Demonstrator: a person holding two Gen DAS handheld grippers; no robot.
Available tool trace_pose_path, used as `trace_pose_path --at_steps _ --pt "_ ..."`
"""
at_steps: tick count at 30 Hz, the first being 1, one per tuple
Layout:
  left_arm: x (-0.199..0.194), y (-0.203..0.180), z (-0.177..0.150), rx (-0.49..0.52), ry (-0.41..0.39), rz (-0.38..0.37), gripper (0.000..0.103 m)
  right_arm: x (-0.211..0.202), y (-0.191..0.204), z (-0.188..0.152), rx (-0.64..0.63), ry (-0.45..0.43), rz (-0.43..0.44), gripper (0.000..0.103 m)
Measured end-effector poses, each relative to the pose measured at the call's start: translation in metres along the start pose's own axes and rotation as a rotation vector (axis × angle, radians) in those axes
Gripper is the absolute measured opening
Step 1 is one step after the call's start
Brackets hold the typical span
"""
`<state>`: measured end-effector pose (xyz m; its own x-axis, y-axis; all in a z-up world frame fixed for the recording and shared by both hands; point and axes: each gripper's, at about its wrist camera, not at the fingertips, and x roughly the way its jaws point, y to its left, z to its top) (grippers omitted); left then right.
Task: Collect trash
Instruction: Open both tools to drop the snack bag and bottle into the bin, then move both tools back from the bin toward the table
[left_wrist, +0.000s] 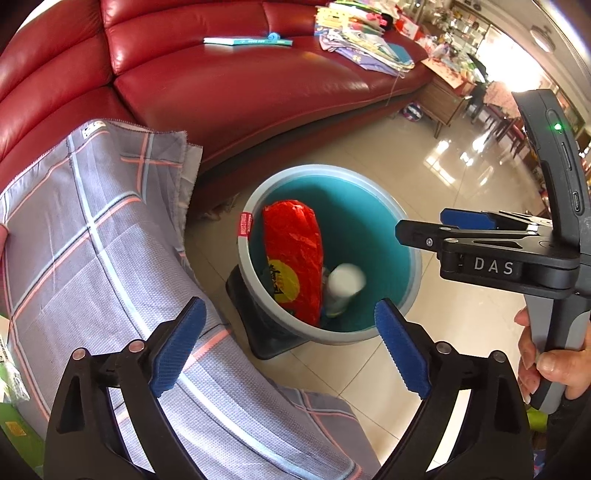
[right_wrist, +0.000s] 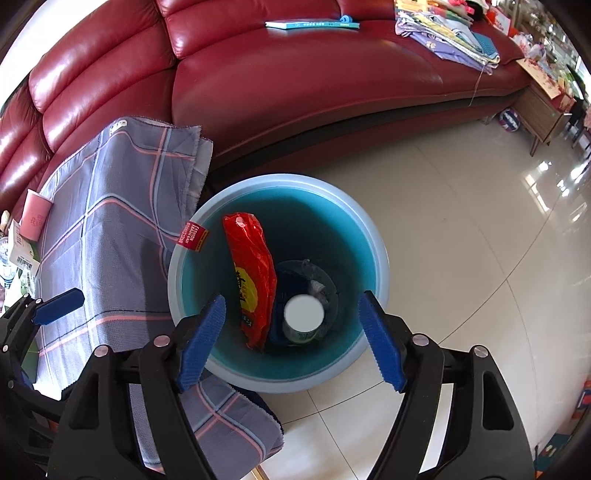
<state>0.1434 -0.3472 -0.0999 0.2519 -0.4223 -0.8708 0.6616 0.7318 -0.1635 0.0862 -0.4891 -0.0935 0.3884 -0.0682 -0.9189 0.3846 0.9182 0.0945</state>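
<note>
Below both grippers, a teal bin (right_wrist: 373, 251) with pale grey rim, standing on glossy cream floor tiles (right_wrist: 480, 258) just beside a cloth-covered table edge. Inside the bin: a red snack bag (right_wrist: 251, 273) leaning upright against the left wall, and a white-topped cup (right_wrist: 303, 314), blurred in the left wrist view, lying lower down to the right of the bag, over dark crumpled material at the bottom. Red label tag (right_wrist: 192, 236) fixed on the bin's left rim. Left gripper (left_wrist: 290, 347) jaws spread wide, blue pads empty, framing the near rim. Right gripper (right_wrist: 291, 341) jaws likewise apart and empty, poised above the bin mouth, handle held in a hand (left_wrist: 543, 362) visible from the left wrist view. Grey plaid cloth (right_wrist: 110, 221) with pink and pale blue lines draped at left; pink cup (right_wrist: 35, 216) on its far corner. Red leather sofa (right_wrist: 295, 81) behind, bearing a teal book (right_wrist: 312, 24) and stacked papers (right_wrist: 447, 40).
</note>
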Motion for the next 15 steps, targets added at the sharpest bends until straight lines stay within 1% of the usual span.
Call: trace_pose_path --at_steps 2,5,9,15 --pt "-0.002 0.002 -0.001 -0.003 -0.002 0.001 0.093 -0.001 0.002 0.0 -0.002 -0.002 0.0 0.076" --pt "-0.005 0.006 -0.003 -0.016 -0.005 0.001 0.094 -0.003 0.005 -0.001 -0.001 -0.001 -0.006 0.086" --pt "-0.011 0.012 -0.006 -0.031 -0.012 0.0 0.094 -0.008 0.009 -0.001 -0.002 0.001 -0.01 0.089" --pt "-0.023 0.02 -0.012 -0.046 -0.029 0.003 0.095 -0.018 0.022 -0.004 -0.019 -0.004 -0.022 0.089"
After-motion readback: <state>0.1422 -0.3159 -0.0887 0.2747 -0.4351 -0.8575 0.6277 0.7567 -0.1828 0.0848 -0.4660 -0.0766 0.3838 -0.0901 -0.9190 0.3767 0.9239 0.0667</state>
